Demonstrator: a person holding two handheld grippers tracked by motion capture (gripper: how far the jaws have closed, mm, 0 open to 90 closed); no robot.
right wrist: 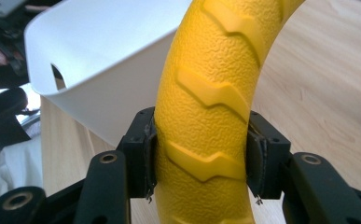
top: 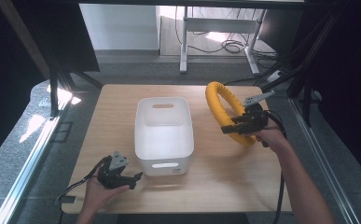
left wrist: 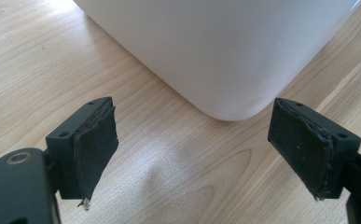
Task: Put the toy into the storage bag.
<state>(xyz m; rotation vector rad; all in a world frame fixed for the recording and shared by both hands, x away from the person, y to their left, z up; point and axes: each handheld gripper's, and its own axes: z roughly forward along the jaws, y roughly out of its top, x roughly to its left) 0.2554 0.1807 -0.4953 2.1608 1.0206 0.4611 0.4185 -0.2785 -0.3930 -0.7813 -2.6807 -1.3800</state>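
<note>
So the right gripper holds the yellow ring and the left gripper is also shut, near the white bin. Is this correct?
Not quite. The left gripper is open: in the left gripper view its jaws stand wide apart with nothing between them, near a corner of the white bin. The right gripper does hold the yellow ring.

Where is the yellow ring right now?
In the high view the yellow ring is right of the white bin, gripped by the right hand-held gripper over the wooden table; its pads clamp the ring on both sides in the right gripper view.
</note>
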